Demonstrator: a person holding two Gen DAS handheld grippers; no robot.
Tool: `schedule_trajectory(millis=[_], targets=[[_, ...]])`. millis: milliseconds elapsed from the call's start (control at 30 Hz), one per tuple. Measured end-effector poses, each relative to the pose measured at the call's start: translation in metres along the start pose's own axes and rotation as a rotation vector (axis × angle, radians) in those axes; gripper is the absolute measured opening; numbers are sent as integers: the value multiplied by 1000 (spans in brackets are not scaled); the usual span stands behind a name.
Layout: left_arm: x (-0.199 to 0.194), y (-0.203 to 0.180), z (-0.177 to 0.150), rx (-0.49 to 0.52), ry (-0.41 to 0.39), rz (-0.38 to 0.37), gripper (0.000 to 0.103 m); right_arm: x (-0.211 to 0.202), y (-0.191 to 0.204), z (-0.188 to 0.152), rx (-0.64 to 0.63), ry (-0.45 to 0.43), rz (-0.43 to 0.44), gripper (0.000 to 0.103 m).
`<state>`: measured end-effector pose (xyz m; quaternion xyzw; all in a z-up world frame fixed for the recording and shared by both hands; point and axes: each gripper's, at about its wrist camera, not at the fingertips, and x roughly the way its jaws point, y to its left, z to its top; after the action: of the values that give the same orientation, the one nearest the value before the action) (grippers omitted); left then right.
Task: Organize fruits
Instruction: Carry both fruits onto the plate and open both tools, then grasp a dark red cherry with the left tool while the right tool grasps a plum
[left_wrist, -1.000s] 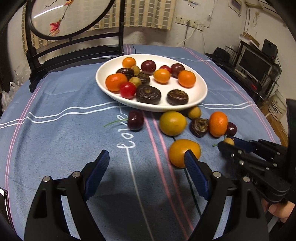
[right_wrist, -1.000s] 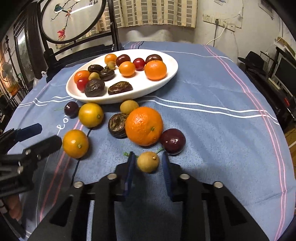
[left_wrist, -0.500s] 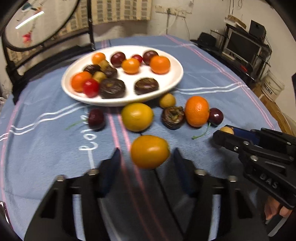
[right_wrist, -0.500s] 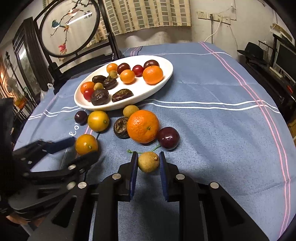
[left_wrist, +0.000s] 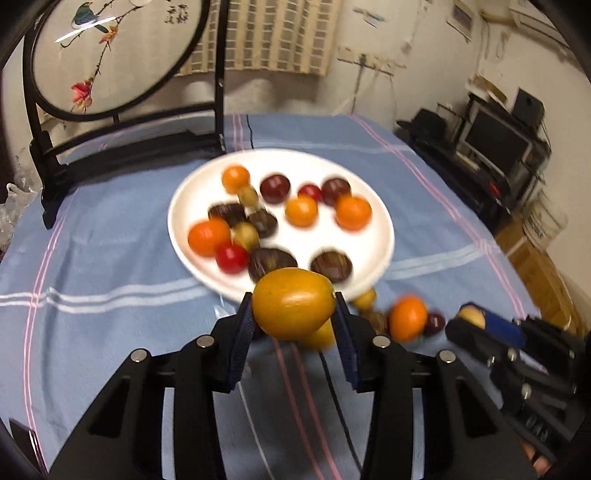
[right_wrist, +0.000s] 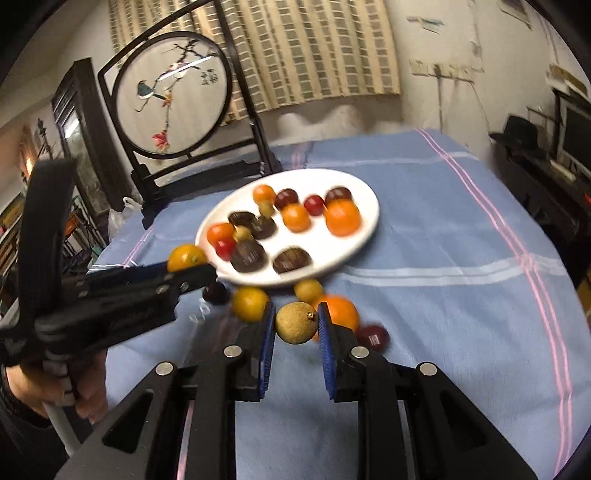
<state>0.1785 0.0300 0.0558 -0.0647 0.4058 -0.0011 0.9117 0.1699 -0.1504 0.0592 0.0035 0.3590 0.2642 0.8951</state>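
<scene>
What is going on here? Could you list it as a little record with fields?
Setting: blue striped tablecloth
Plate: white plate holding many small fruits
Left hand-held gripper: shut on yellow-orange fruit
Right hand-held gripper: shut on small tan fruit
Loose fruit: several on the cloth beside the plate, among them an orange
Background: round bird-painting screen

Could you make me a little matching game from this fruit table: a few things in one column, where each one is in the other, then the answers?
Things:
1. yellow-orange fruit
2. small tan fruit
3. red cherry tomato
4. dark cherry

Places:
A. on the white plate
B. held in the right gripper
C. lying on the blue tablecloth
D. held in the left gripper

Pairs: 1-D, 2-B, 3-A, 4-C
</scene>
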Motion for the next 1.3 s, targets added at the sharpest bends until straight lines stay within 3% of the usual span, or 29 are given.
schedule_trajectory(millis=[200,400,467,500,533,600,800,1033,1300], targets=[[28,14,31,-53,6,42,41,43,7,34,-10,24,-10,23],[53,20,41,-65,39,55,41,96,0,51,40,102,-39,23],[57,24,41,-90,41,52,41,104,-11,52,106,120,-13,31],[56,26,41,-101,31,51,44,103,-16,51,134,113,-9,39],[54,26,41,-105,23,50,47,100,-20,50,144,97,-11,41],[47,26,40,-103,1,54,58,95,-23,48,132,87,-24,42],[20,24,26,-114,-51,70,72,72,-39,34,161,75,-23,50],[4,19,-13,-103,-53,72,77,43,-52,10,146,72,-86,51],[7,32,-58,-112,11,95,77,30,-47,-27,46,127,-139,51]])
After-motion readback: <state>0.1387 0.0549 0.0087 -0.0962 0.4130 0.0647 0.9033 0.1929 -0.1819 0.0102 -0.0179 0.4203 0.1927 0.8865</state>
